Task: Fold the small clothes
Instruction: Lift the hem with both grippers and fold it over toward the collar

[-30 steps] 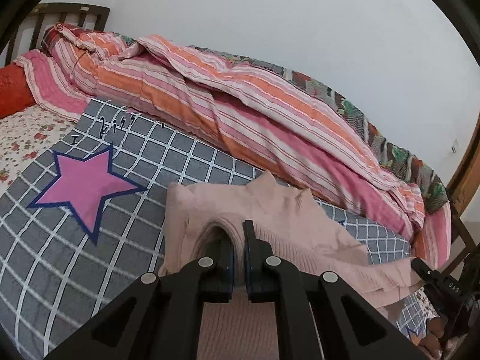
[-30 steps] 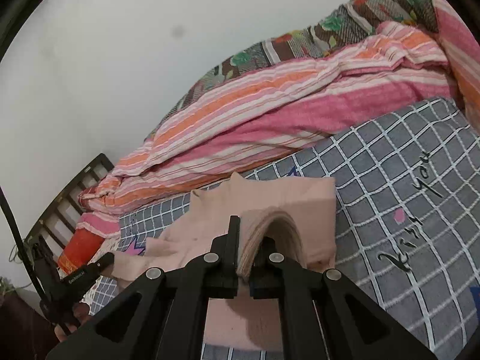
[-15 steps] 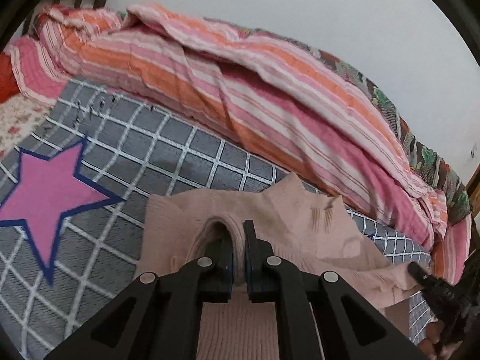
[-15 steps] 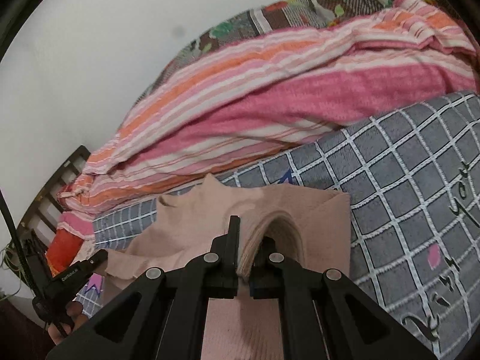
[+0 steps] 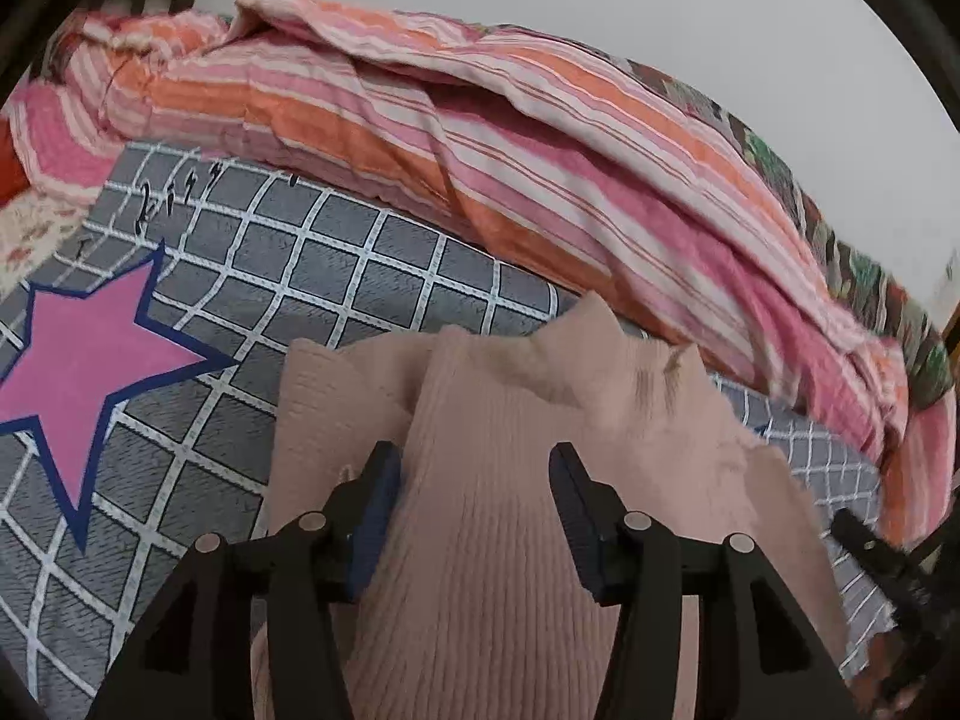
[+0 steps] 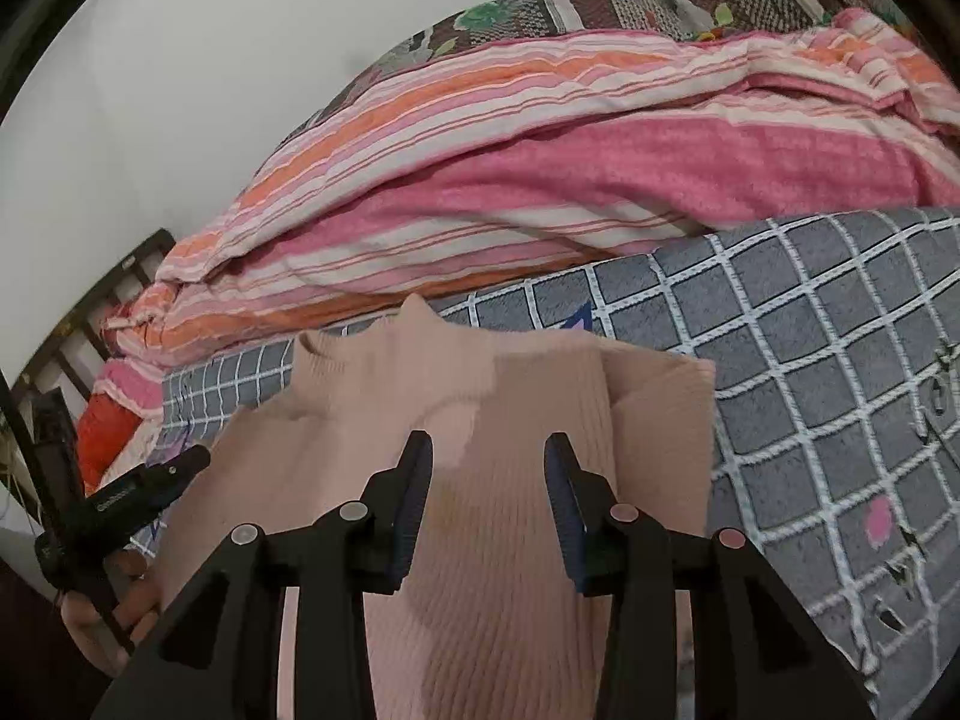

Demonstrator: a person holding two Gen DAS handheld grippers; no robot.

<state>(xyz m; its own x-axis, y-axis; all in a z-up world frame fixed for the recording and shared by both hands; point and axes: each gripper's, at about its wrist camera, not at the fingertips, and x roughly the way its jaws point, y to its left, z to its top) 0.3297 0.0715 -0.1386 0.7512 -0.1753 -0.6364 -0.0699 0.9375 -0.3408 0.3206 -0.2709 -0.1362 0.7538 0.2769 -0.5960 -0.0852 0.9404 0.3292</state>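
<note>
One pink sweater (image 5: pixel 480 540) on the grey checked blanket (image 5: pixel 336 264).
Both my tongs, left gripper (image 5: pixel 474 480) and right gripper (image 6: pixel 487 468), gape wide; only the left view shows the star (image 5: pixel 78 360).

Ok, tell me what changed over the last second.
Both grippers let go: the left gripper and right gripper, each shut on a pinched fold of the pink sweater before, now stand open with the knit lying loose between the fingers. Both moved forward toward the striped quilt. The checked blanket stayed put.
</note>
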